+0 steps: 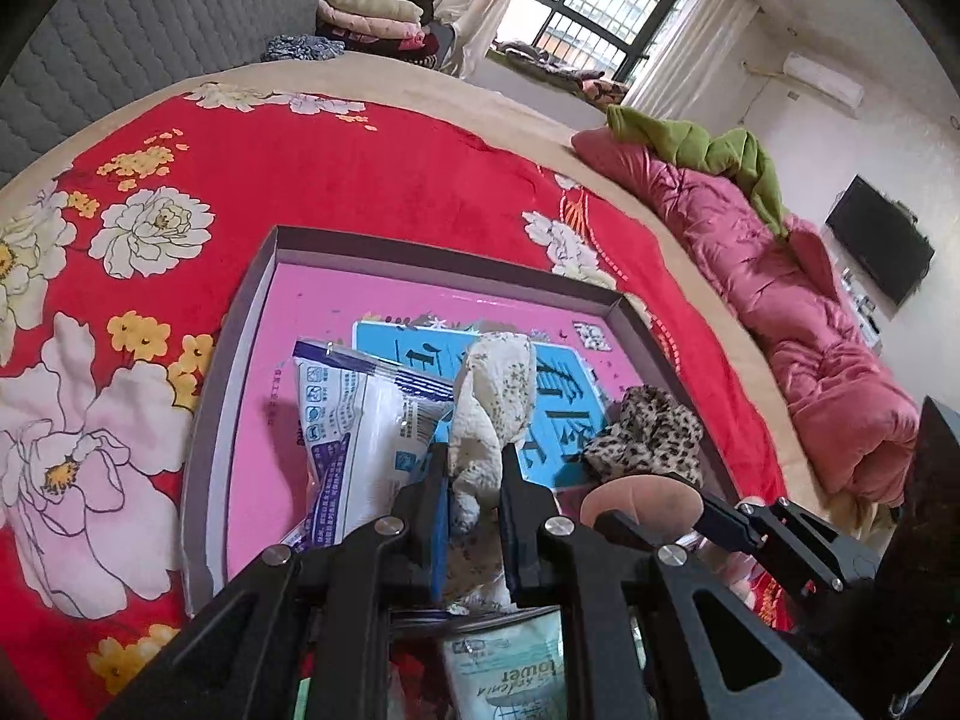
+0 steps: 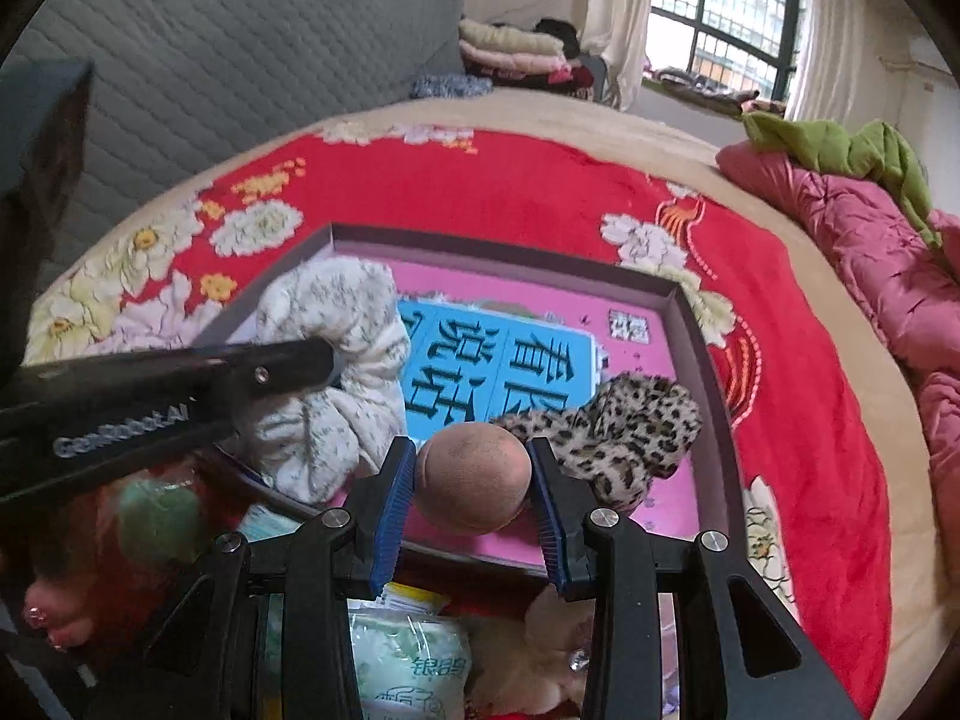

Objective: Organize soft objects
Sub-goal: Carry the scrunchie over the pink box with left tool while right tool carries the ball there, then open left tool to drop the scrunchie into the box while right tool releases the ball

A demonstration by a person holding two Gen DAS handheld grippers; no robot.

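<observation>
Blue-padded fingers (image 2: 393,516) of your right gripper (image 2: 472,483) pinch peach sponge puff (image 2: 474,477), held just above near edge of tray (image 2: 699,348). Your left gripper (image 1: 474,468) fingers clamp cream floral scrunchie (image 1: 495,396), hanging over tray's pink floor. Leopard scrunchie (image 2: 618,432) lies in tray right of puff, touching it. White wipes pack (image 1: 360,420) leans beside left gripper, inside tray. Tray sits on red floral blanket (image 1: 360,180). Pink quilt (image 1: 810,324) bunched along bed's far right.

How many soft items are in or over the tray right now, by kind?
Scrunchies: 2, white floral in the left gripper, leopard-print lying in the tray
Peach puff ball: 1, in the right gripper
Plastic packet: 1
Total: 4
</observation>
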